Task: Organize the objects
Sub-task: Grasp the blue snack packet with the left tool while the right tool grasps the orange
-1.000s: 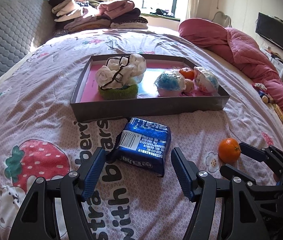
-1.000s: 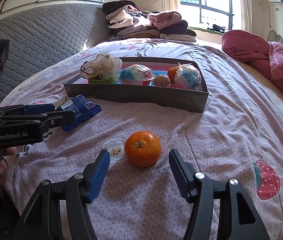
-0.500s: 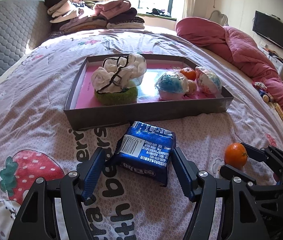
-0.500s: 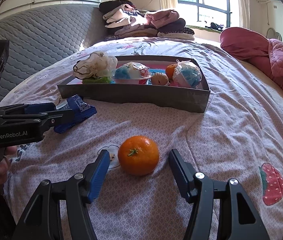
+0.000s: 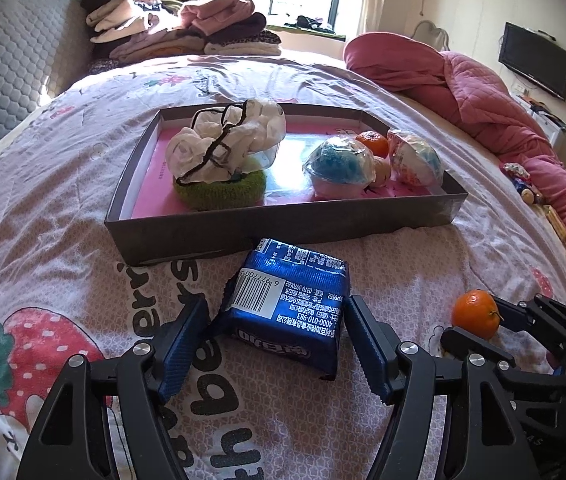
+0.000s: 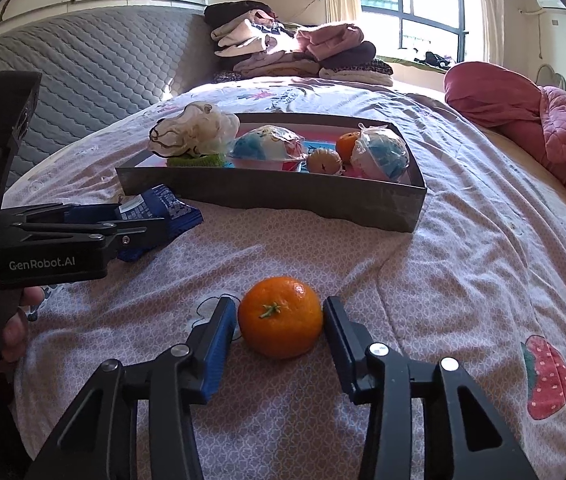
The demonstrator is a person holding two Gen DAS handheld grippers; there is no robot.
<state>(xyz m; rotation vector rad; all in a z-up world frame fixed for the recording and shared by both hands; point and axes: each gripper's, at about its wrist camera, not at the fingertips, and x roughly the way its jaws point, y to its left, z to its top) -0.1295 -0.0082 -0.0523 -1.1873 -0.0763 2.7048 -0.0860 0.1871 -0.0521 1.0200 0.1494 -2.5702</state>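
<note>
While the right gripper has just been closing, its blue pads now touch both sides of an orange resting on the printed bedspread. To its left, the left gripper stands released, jaws wide around a blue snack packet lying flat. Just beyond both sits a grey tray holding wrapped bundles, a green knitted piece and another orange. Folded clothes pile at the far edge.
</note>
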